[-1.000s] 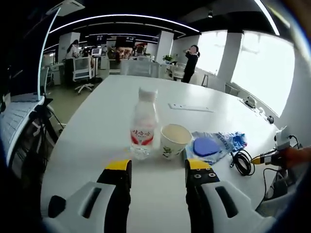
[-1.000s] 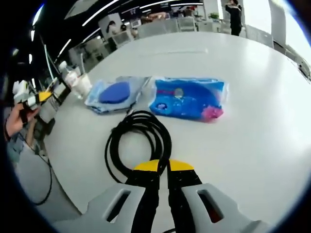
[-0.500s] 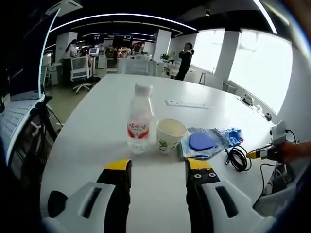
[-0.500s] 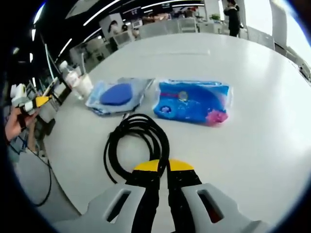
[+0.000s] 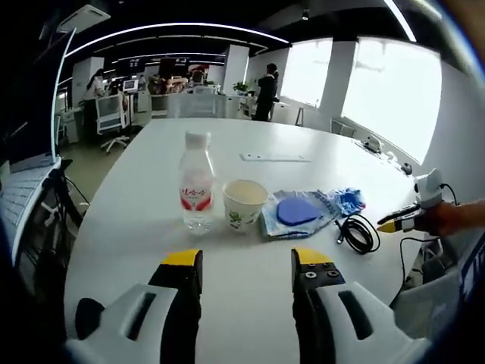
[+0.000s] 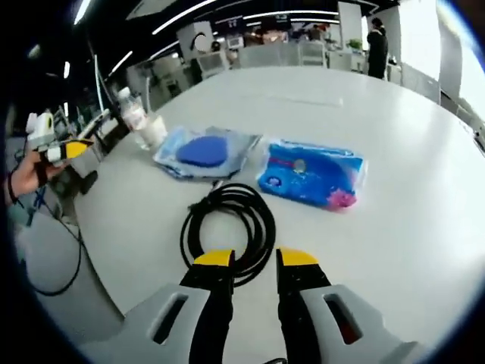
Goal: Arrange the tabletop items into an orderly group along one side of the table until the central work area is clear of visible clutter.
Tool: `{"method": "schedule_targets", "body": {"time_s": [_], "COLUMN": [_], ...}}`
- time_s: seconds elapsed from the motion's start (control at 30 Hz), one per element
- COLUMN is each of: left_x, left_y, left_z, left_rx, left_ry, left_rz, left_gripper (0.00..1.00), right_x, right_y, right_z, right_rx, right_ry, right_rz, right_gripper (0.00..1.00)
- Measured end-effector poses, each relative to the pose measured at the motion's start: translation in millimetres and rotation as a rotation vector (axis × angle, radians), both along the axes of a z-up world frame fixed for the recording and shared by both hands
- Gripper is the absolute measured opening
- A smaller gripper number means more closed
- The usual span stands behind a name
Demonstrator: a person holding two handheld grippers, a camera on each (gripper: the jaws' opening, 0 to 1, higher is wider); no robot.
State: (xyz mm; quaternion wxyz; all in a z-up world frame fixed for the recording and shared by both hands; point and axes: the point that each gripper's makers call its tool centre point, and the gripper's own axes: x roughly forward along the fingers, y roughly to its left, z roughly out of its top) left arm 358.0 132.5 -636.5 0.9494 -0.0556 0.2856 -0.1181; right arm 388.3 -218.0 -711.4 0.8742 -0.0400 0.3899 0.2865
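Observation:
In the left gripper view a clear water bottle (image 5: 197, 182) with a red label, a paper cup (image 5: 244, 203), a clear pouch holding a blue disc (image 5: 299, 212) and a coiled black cable (image 5: 358, 233) stand in a row on the white table (image 5: 151, 227). My left gripper (image 5: 246, 262) hovers open in front of them, holding nothing. In the right gripper view my right gripper (image 6: 255, 259) is open, the near loop of the cable (image 6: 227, 226) lying at its fingertips. Beyond lie a blue packet (image 6: 311, 173), the pouch (image 6: 204, 152), cup (image 6: 155, 130) and bottle (image 6: 135, 115).
A hand holds the right gripper (image 5: 413, 216) at the table's right edge. The left gripper (image 6: 57, 148) shows at the left of the right gripper view. A flat white strip (image 5: 274, 158) lies farther back. People and office chairs stand behind the table.
My right gripper's jaws, pressed together on the cable before, have parted and let it go. The left gripper's camera has drawn back, so the items look smaller.

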Motion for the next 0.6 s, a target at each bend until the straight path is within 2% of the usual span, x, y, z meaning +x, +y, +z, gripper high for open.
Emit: {"method": "schedule_targets", "body": {"time_s": [0.07, 0.13, 0.47, 0.6], "left_x": [-2.8, -5.1, -11.1, -14.8], "left_y": [-2.6, -5.2, -9.5, -12.7], "left_z": [0.2, 0.3, 6.6, 10.1], "left_rx": [-0.004, 0.004, -0.001, 0.006], "left_ry": [0.000, -0.002, -0.019, -0.028], "left_rz": [-0.007, -0.020, -0.042, -0.063], "left_gripper": [0.48, 0.49, 0.52, 0.53], "right_x": [-2.3, -9.1, -28.0, -31.8], "right_y": [-3.9, -3.7, -14.5, -14.2], "right_z": [8.8, 14.5, 50.7, 69.2], "right_rx": [-0.029, -0.018, 0.007, 0.008], "right_ry": [-0.055, -0.060, -0.143, -0.219], "right_rz": [0.023, 0.036, 0.033, 0.057], "right_gripper": [0.29, 0.35, 0.40, 0.53]}}
